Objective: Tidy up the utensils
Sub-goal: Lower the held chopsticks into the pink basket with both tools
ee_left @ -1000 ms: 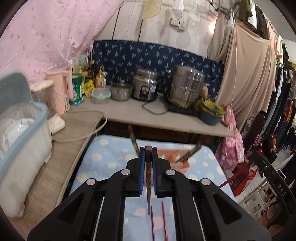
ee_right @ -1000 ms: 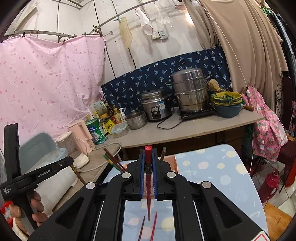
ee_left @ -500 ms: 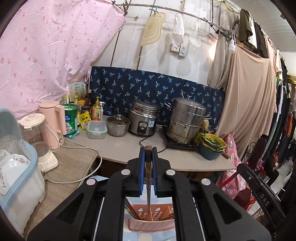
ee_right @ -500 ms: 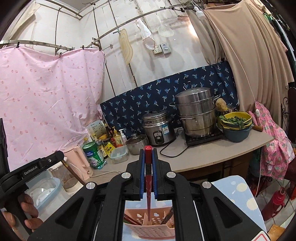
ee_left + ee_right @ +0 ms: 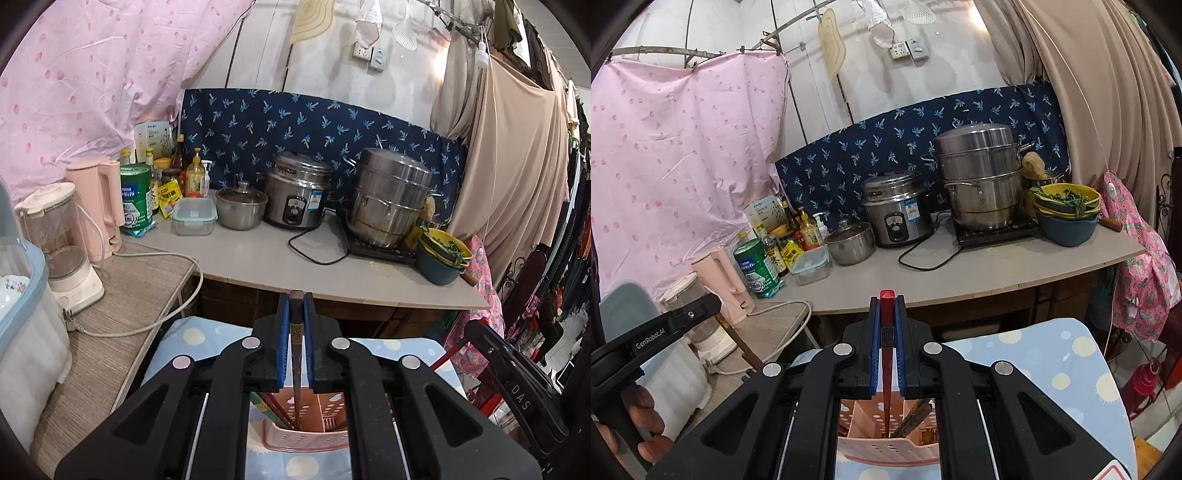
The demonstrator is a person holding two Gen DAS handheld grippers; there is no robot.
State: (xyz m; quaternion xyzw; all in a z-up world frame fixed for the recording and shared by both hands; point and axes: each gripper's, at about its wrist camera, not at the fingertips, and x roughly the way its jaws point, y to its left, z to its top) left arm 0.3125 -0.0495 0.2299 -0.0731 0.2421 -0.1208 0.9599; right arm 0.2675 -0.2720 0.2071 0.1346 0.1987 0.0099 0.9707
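Note:
My left gripper (image 5: 296,306) is shut on a dark brown chopstick (image 5: 296,354) that points down into a pink perforated utensil holder (image 5: 306,437) below the jaws. Other chopsticks (image 5: 271,404) stand in the holder. My right gripper (image 5: 887,306) is shut on a red chopstick (image 5: 887,354) whose lower end reaches into the same pink holder (image 5: 886,448), beside a dark utensil (image 5: 912,417) leaning in it. The holder stands on a blue table with pale dots (image 5: 1071,354).
A counter (image 5: 251,254) behind the table carries a rice cooker (image 5: 297,195), a steel steamer pot (image 5: 388,206), a small pot (image 5: 242,206), a kettle (image 5: 99,206) and a blender (image 5: 61,243). A covered dish rack (image 5: 22,317) is at left. The left gripper's body (image 5: 646,343) shows in the right wrist view.
Both grippers rose and tilted up from the table, each keeping its chopstick, then came down a little so the chopstick tips enter the pink holder.

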